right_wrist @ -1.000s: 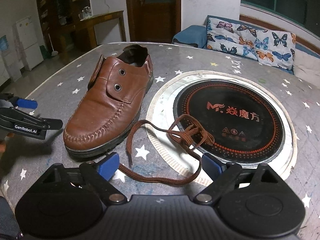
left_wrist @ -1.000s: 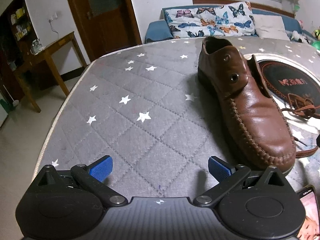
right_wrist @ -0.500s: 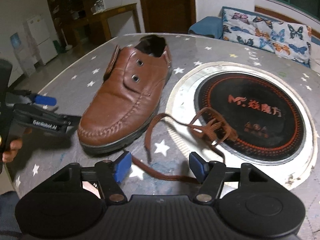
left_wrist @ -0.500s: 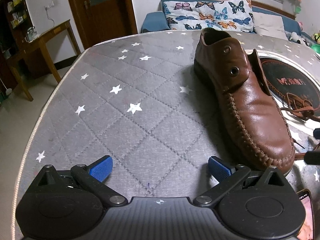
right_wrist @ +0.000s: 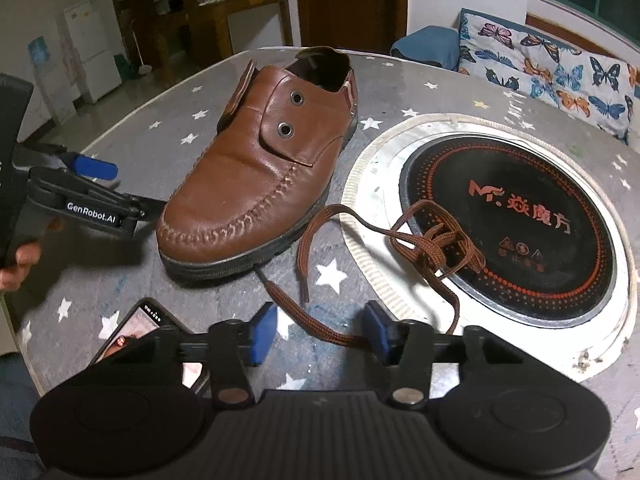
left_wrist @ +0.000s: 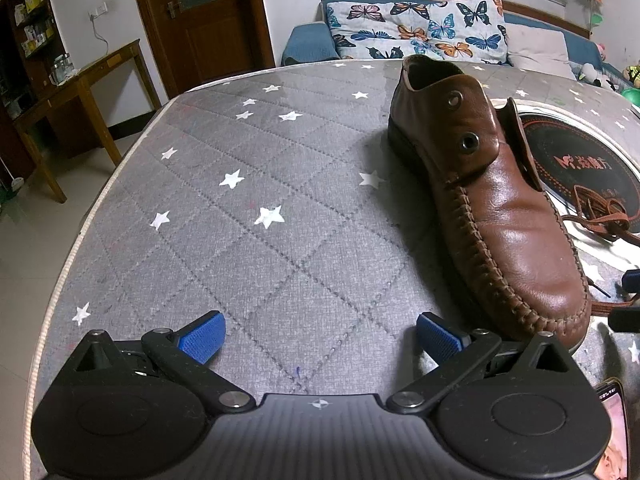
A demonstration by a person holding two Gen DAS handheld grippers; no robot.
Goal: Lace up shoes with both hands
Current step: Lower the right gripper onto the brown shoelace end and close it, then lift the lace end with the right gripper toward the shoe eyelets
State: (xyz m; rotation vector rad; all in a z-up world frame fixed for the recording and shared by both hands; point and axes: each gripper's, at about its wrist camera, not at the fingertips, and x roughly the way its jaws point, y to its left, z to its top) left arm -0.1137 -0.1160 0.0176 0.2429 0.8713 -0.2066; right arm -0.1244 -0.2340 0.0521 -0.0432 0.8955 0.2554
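Observation:
A brown leather shoe (left_wrist: 496, 208) (right_wrist: 256, 184) lies unlaced on the grey star-patterned table, toe toward me, with empty eyelets. A loose brown lace (right_wrist: 400, 248) lies to its right, partly piled on a round black cooktop (right_wrist: 516, 224). My left gripper (left_wrist: 318, 336) is open, empty, just left of the shoe's toe; it also shows in the right wrist view (right_wrist: 96, 188). My right gripper (right_wrist: 318, 336) is partly closed, its blue pads either side of a strand of the lace near the table, not clamped.
A phone (right_wrist: 136, 332) lies on the table at the front, by the right gripper. The table's rounded edge (left_wrist: 80, 240) falls off at the left. A sofa with butterfly cushions (left_wrist: 416, 32) and a wooden side table (left_wrist: 80, 80) stand beyond.
My right gripper has moved forward and lower over the lace and its jaws have narrowed around a strand. My left gripper has shifted slightly closer to the shoe's toe, still open.

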